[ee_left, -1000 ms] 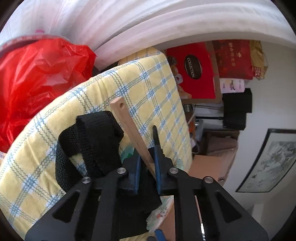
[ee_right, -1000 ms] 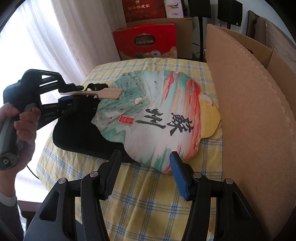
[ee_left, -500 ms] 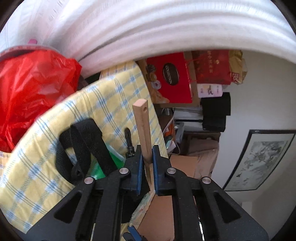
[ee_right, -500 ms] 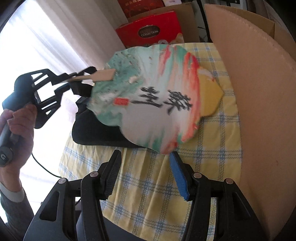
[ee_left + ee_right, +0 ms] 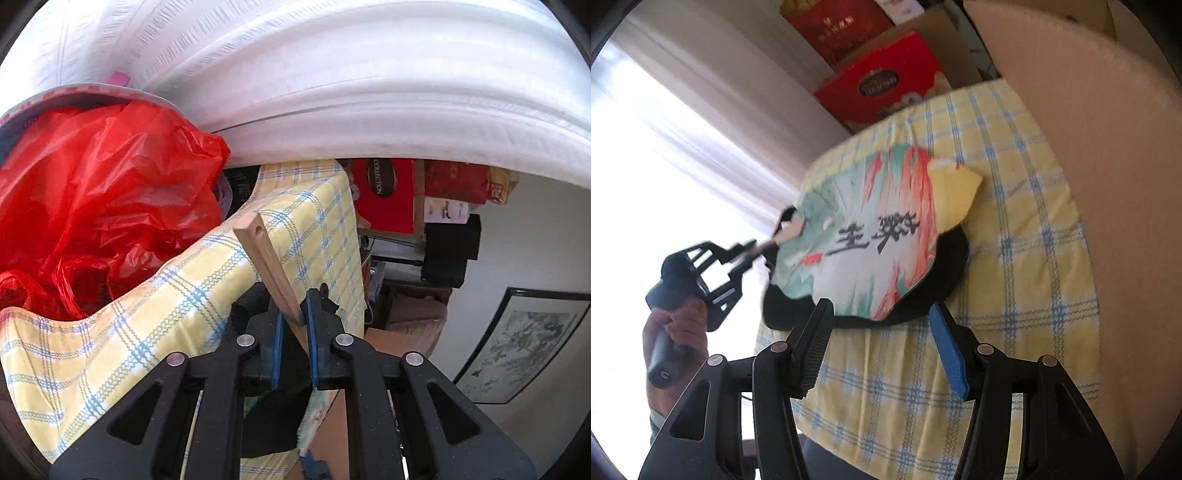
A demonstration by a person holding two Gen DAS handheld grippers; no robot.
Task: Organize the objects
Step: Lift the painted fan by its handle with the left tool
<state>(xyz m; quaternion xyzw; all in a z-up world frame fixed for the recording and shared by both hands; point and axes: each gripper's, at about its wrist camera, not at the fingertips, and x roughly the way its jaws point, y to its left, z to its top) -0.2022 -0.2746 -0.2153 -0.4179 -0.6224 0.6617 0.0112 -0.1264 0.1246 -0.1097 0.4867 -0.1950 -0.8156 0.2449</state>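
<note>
Fan (image 5: pixel 871 236) lifted off black bag (image 5: pixel 945 273), handle leftward in clamped left hand-held gripper (image 5: pixel 293 325); right hand-held gripper (image 5: pixel 879 343) wide.

Table under yellow-blue checked cloth (image 5: pixel 1015 258); black bag (image 5: pixel 945 280) lying on it, apparently flat.

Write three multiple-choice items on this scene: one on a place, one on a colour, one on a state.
1. What lies under the painted fan?
A. a black bag
B. a white plate
C. a green towel

2. What colour is the plastic bag?
A. blue
B. red
C. white

3. How is the left tool?
A. open and empty
B. shut on the fan's wooden handle
C. shut on the cloth

Answers: 1 A, the black bag shows around the fan's lower edge. 2 B, it is bright red. 3 B, the wooden handle sits between its blue pads; the right tool is open.
</note>
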